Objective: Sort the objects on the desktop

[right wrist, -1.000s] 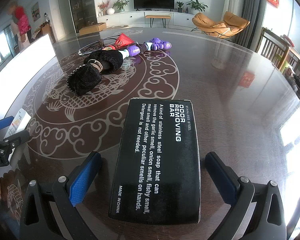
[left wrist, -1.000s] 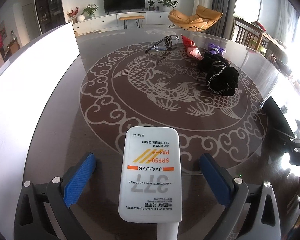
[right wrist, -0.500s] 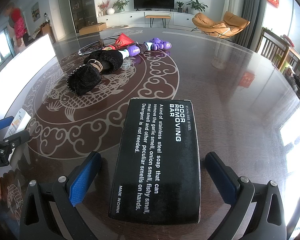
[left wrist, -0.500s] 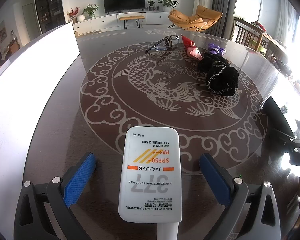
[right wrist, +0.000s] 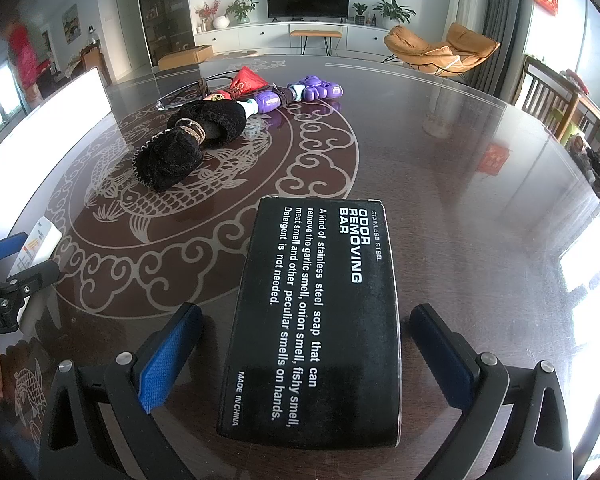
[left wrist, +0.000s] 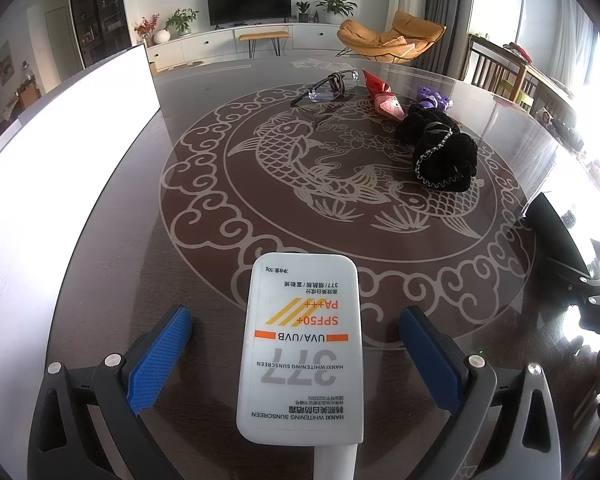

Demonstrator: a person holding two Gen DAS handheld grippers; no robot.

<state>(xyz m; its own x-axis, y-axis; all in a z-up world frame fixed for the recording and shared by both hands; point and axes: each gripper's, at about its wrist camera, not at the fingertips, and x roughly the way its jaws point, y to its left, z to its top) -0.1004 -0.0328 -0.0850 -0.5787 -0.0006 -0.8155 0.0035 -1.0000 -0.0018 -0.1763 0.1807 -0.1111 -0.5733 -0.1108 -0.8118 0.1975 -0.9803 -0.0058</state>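
Observation:
A white sunscreen tube (left wrist: 302, 344) lies flat on the dark table between the spread blue pads of my left gripper (left wrist: 296, 344), which is open and clear of it on both sides. A black odor-removing-bar box (right wrist: 316, 320) lies flat between the spread pads of my right gripper (right wrist: 308, 344), also open and not touching it. Farther out lie a black scrunchie bundle (left wrist: 440, 152), a red pouch (left wrist: 380, 92), glasses (left wrist: 328, 88) and a purple toy (right wrist: 300, 92). The left gripper and the tube (right wrist: 40, 244) show at the left edge of the right wrist view.
A bright white panel (left wrist: 52, 184) stands along the table's left side. The table (right wrist: 480, 220) has a carp pattern in the middle. Chairs (right wrist: 560, 100) stand at the right, and an orange lounge chair behind.

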